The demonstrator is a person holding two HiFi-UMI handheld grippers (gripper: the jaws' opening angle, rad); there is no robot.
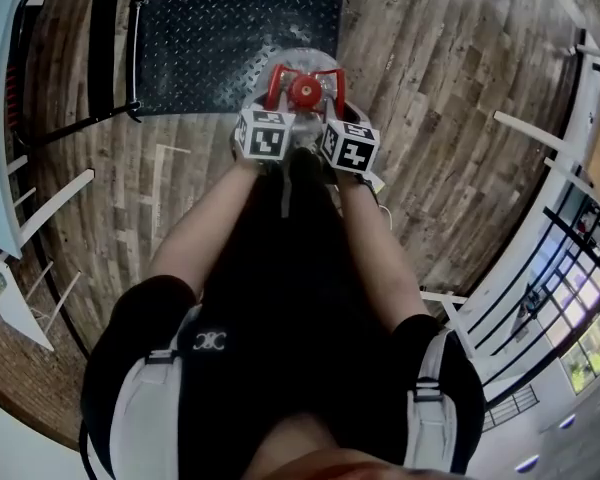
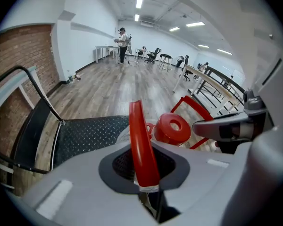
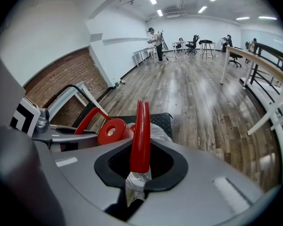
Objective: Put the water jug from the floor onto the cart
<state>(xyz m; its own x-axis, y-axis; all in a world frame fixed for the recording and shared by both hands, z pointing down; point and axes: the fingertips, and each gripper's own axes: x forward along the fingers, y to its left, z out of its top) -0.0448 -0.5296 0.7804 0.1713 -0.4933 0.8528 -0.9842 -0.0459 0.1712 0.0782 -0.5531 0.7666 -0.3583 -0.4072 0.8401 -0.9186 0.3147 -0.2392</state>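
Note:
The water jug (image 1: 302,68) is clear with a red cap (image 1: 303,91) and a red handle on each side. In the head view it lies over the near edge of the cart's black diamond-plate deck (image 1: 220,38); whether it rests on anything is hidden. My left gripper (image 1: 278,96) is shut on the left red handle (image 2: 141,149). My right gripper (image 1: 330,98) is shut on the right red handle (image 3: 141,138). The cap (image 2: 172,127) shows between both grippers (image 3: 112,131). The cart's push handle (image 1: 100,58) stands at the deck's left end.
Wood floor surrounds the cart. White table legs (image 1: 50,203) stand on the left, and a white and black railing (image 1: 570,218) runs along the right. A brick wall (image 2: 14,65) is behind the cart handle. A person (image 2: 123,44) stands by desks far across the room.

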